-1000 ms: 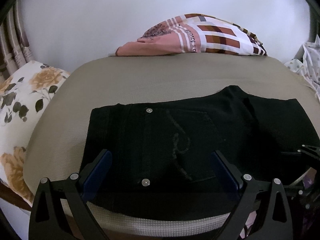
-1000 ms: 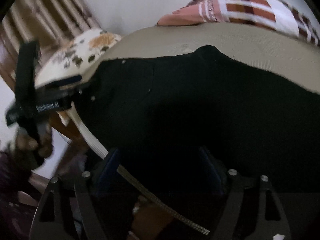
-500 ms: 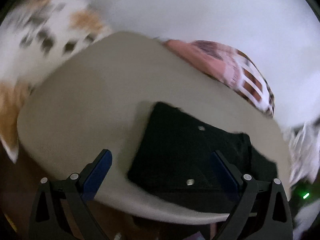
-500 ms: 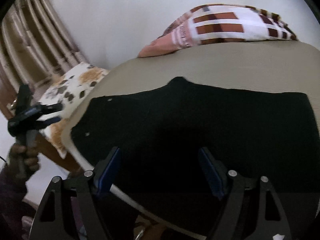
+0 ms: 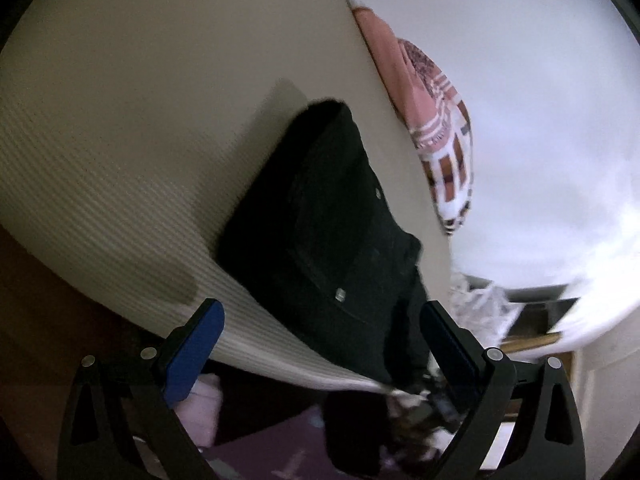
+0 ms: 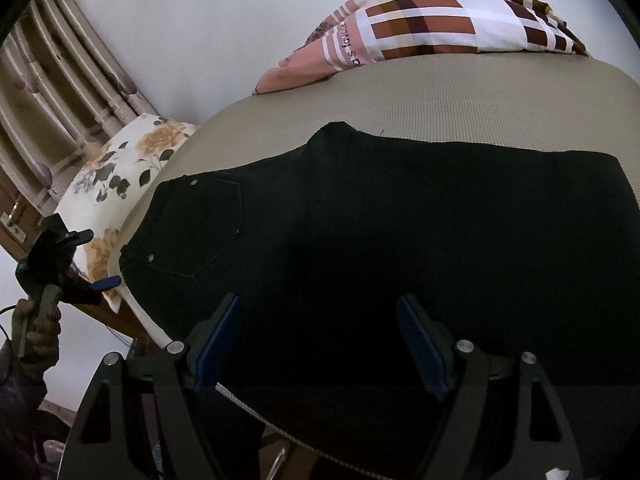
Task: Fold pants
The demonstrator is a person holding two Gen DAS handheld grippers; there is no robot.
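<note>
Black pants (image 6: 400, 232) lie flat, folded lengthwise, on the beige mattress (image 6: 460, 92), waist and back pocket (image 6: 200, 228) to the left. In the left wrist view the pants (image 5: 328, 232) appear tilted near the bed edge. My left gripper (image 5: 320, 344) is open and empty, off the mattress edge; it also shows in the right wrist view (image 6: 76, 268), held left of the waist. My right gripper (image 6: 320, 340) is open and empty, above the near edge of the pants.
A checked pink and brown blanket (image 6: 420, 28) lies at the back of the mattress. A floral pillow (image 6: 116, 184) sits at the left, with curtains (image 6: 48, 112) behind. A white wall (image 5: 540, 100) is beyond the bed.
The left gripper has pulled back off the pants to the left and rolled, its view now tilted. The right gripper has lifted back a little. The pants have not moved.
</note>
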